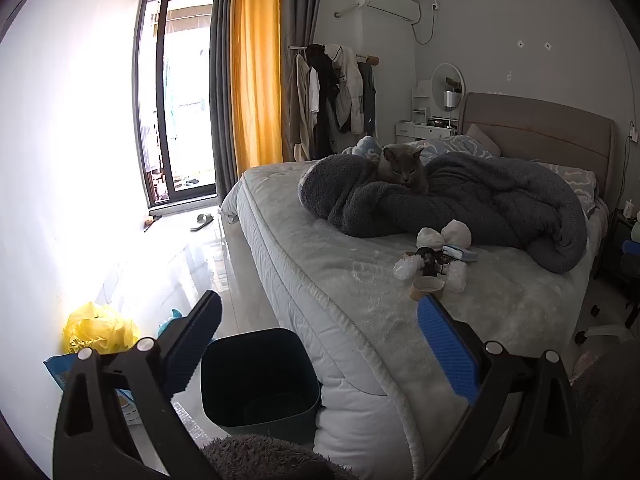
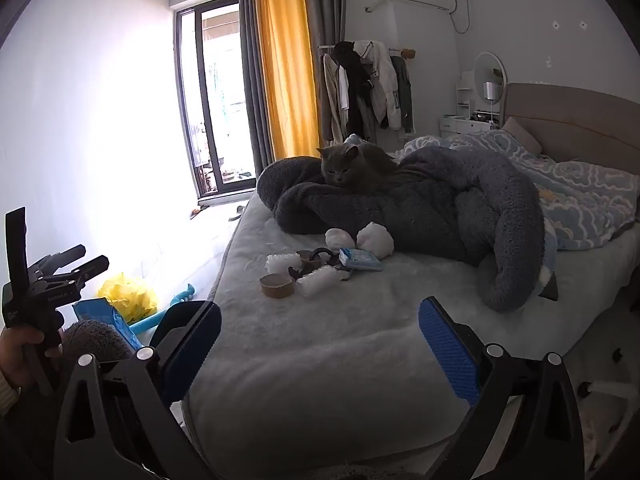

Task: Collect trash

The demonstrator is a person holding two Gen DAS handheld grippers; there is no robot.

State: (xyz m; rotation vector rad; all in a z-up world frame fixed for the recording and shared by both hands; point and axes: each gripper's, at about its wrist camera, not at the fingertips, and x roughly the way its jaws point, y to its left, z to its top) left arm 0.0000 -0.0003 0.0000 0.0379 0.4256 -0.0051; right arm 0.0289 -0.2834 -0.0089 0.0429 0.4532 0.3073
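A small heap of trash lies on the bed: a brown tape roll (image 2: 277,285) (image 1: 428,287), clear bubble-wrap pieces (image 2: 320,282) (image 1: 406,269), two white crumpled wads (image 2: 374,240) (image 1: 456,233), a blue tissue pack (image 2: 360,260) (image 1: 464,254) and dark bits (image 2: 320,258). A dark bin (image 1: 260,380) stands on the floor at the bed's corner. My left gripper (image 1: 320,344) hangs open above the bin and bed edge, nothing between its blue pads. My right gripper (image 2: 320,344) is open over the bed's near edge, short of the heap. The left gripper (image 2: 48,280), held by a hand, shows at the right wrist view's left edge.
A grey cat (image 2: 344,166) (image 1: 402,168) lies on a dark fleece blanket (image 2: 440,208) behind the heap. A yellow plastic bag (image 1: 98,330) and a blue packet (image 2: 104,316) lie on the floor by the white wall. A clothes rack (image 1: 336,88) and curtains stand at the back.
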